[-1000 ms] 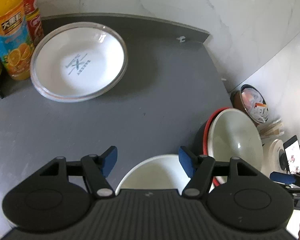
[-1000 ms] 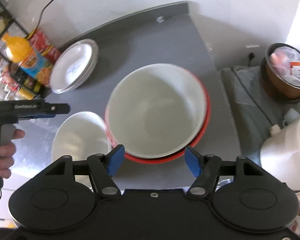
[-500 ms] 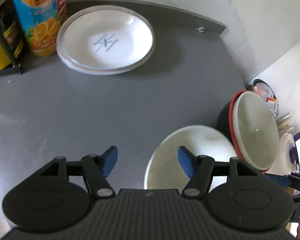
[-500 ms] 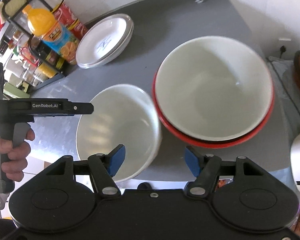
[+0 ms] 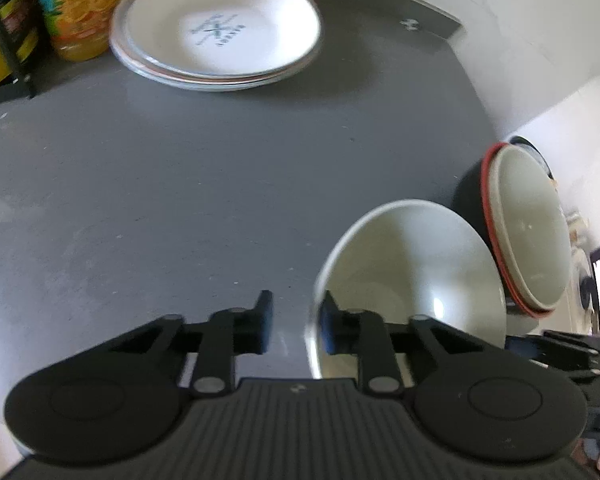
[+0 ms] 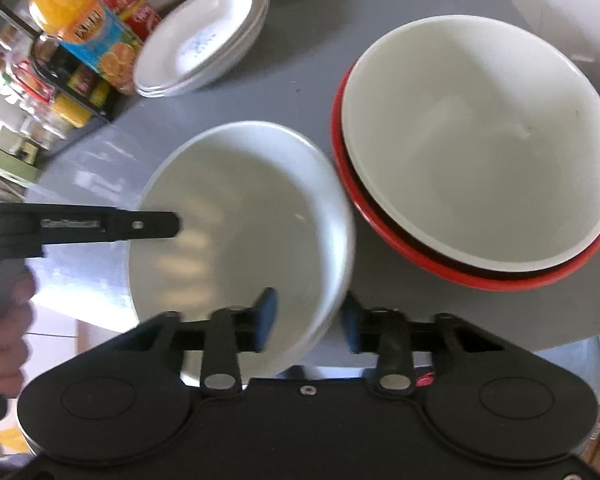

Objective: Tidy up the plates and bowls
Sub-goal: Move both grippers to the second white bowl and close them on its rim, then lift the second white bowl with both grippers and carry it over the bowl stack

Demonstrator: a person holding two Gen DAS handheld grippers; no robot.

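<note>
Currently, both grippers straddle the rim of the small bowl (image 6: 236, 216), which sits on the grey counter (image 5: 148, 184) at its near edge, just beside the large bowl (image 6: 480, 136).

Right gripper (image 6: 306, 320): fingers narrowed, one blue pad (image 6: 266, 316) inside the small bowl, the other outside its wall. Whether the pads actually press the rim cannot be told; a slight gap seems to show on the outer side.

Left gripper (image 5: 294, 326): fingers narrowed, right pad (image 5: 328, 328) inside the small bowl (image 5: 412, 280), left pad on the outside with counter visible between it and the rim. Contact cannot be confirmed here. In the right wrist view the left gripper (image 6: 156, 226) reaches over the opposite side of the bowl.

Large bowl: white, nested in a red bowl (image 6: 380, 216); the pair stands to the right of the small bowl and appears to touch it or nearly so.

Plates (image 5: 220, 28): a stack of white plates at the far side of the counter, well apart from the bowls, just beside a juice bottle (image 6: 80, 36) and a wire rack (image 5: 8, 60).
</note>
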